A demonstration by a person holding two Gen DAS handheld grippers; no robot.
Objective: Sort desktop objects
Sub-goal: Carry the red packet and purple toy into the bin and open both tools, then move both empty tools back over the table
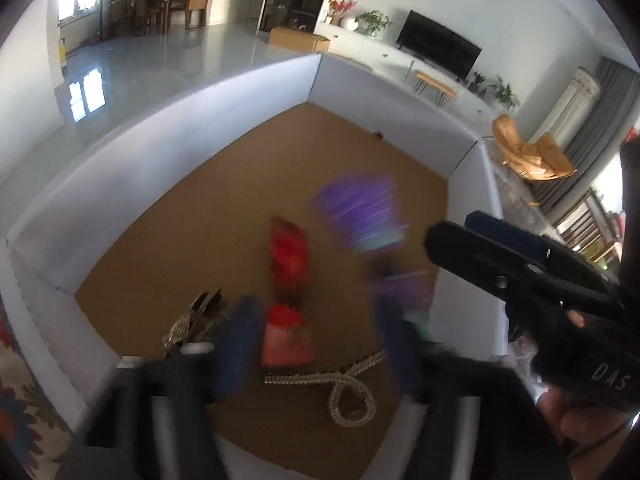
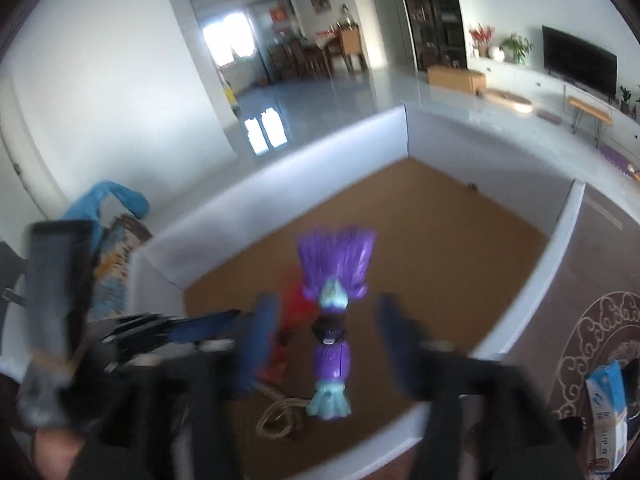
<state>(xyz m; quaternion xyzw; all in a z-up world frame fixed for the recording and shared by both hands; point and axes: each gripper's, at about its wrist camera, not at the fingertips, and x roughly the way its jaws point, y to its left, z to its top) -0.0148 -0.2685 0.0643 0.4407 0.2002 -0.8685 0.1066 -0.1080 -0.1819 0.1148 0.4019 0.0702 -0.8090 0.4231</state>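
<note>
Your left gripper [image 1: 316, 344] hangs over the near end of a white-walled tray [image 1: 120, 168] with a brown floor, its blue fingers [image 1: 236, 344] spread wide with nothing clamped; between them lies a red toy [image 1: 290, 264], reaching away from the gripper; just past the left finger sits a metal clip [image 1: 196, 320]; close under the fingertips lies a beaded chain [image 1: 344, 384], looped; ahead and to the right is a purple toy [image 1: 360, 212], blurred. Your right gripper [image 2: 320, 340] is likewise spread apart and holds nothing; the purple toy [image 2: 332, 320] lies lengthwise between its fingers [image 2: 400, 344], touching neither as far as the blur allows; the red toy [image 2: 290, 320] lies just left of it; the chain [image 2: 276, 416] lies nearest the gripper; your left gripper [image 2: 172, 332] enters at far left.
</note>
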